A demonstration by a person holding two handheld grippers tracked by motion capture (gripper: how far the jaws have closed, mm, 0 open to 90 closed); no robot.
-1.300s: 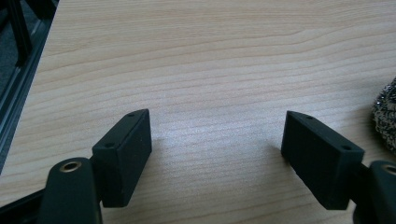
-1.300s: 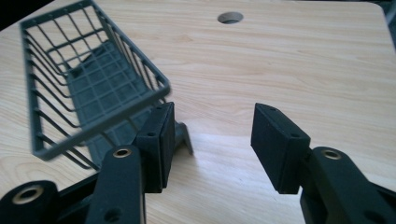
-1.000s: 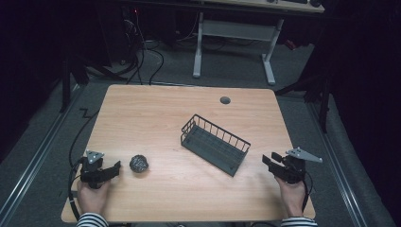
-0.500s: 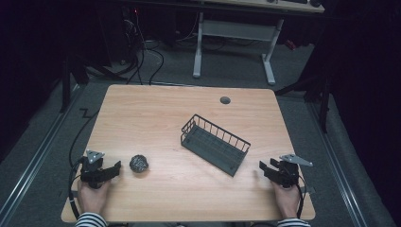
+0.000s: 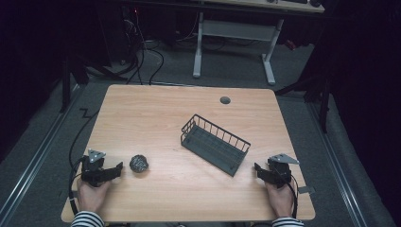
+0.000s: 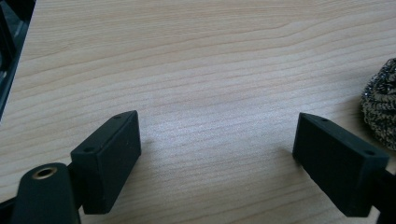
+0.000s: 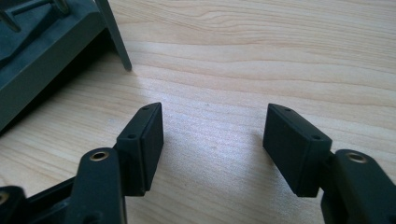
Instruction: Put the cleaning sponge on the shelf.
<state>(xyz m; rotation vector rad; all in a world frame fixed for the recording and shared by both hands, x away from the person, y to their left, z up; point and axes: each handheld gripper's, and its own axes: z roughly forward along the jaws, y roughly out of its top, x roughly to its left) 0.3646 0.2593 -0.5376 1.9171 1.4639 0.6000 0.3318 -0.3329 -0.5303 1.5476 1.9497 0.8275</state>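
Right gripper (image 5: 259, 170) sits lower than a second ago, jaws apart beside basket (image 5: 215, 144). Left gripper (image 5: 117, 169) unchanged, jaws apart near scourer (image 5: 139, 163). Wooden table (image 5: 156, 113), dark room.

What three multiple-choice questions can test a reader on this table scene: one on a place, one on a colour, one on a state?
1. Where does the steel scrubber lie?
A. Inside the basket
B. On the table beside the left tongs
C. Between the jaws of the right tongs

2. What colour is the wire basket?
A. Dark grey
B. White
C. Red

3. How do the left tongs stand?
A. Shut on the scrubber
B. Shut on nothing
C. Open, with bare table between the jaws

Answers:
1 B: the high view shows it on the table, just to the side of the left tongs and far from the basket.
2 A: its wires and floor look dark grey.
3 C: the left gripper view shows only wood between the wide-apart jaws; the right tongs are open too.
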